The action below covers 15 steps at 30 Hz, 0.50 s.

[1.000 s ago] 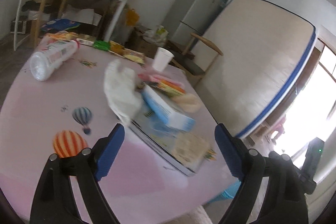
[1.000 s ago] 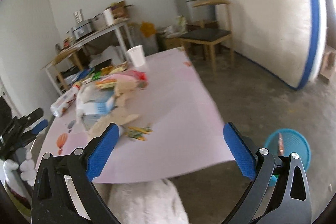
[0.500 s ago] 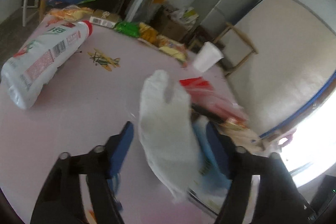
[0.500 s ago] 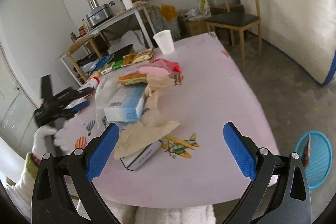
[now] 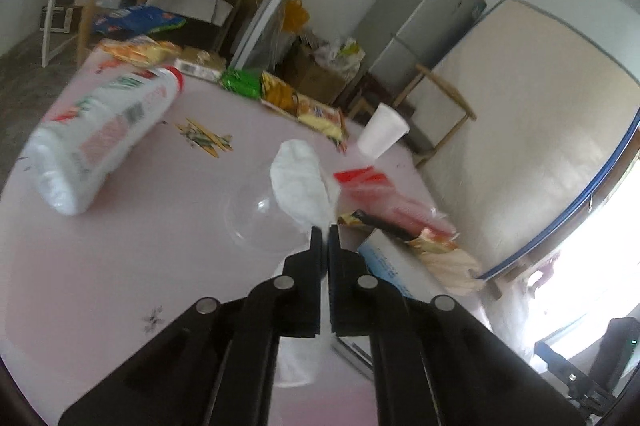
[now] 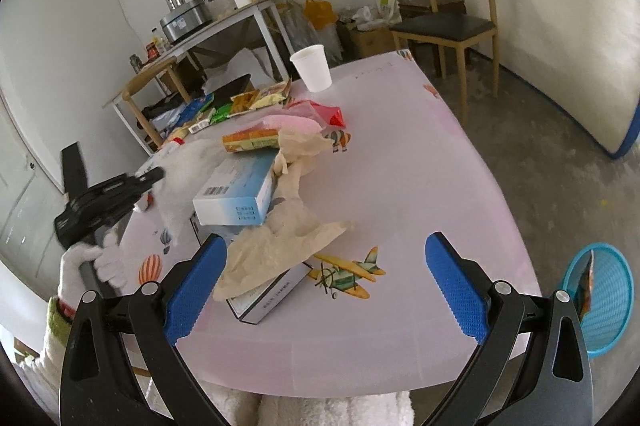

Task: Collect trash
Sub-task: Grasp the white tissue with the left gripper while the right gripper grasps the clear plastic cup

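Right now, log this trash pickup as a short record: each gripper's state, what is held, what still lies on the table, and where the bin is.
left gripper: shut on the white tissue
right gripper: open, nothing between its fingers
on the table: brown crumpled paper, blue box, paper cup, plastic bottle lying on its side, snack packets
bin: blue basket on the floor beside the table, a wrapper in it

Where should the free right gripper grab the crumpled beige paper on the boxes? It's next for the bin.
The right gripper is open. Pinch the beige paper at its loose near flap overhanging the lower box, coming from the near table edge; that part looks thin and free.
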Each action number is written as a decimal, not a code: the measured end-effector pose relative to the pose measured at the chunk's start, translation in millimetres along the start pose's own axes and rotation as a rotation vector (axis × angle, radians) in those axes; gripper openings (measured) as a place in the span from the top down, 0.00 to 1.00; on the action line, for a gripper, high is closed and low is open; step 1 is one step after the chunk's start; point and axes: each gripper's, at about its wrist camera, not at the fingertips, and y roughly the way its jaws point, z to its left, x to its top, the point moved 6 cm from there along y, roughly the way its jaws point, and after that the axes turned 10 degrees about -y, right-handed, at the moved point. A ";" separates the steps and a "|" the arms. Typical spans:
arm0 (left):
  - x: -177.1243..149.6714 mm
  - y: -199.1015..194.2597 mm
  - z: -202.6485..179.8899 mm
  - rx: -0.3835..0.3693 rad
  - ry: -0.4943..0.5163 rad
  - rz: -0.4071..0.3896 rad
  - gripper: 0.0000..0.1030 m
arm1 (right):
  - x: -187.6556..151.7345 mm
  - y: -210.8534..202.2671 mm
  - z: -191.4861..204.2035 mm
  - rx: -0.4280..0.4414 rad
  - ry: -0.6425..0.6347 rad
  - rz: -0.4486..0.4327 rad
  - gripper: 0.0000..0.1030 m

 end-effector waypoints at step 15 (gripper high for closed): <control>-89.4 -77.6 -13.3 0.027 0.244 -0.046 0.98 | 6.2 7.6 20.4 0.032 -0.013 -0.001 0.07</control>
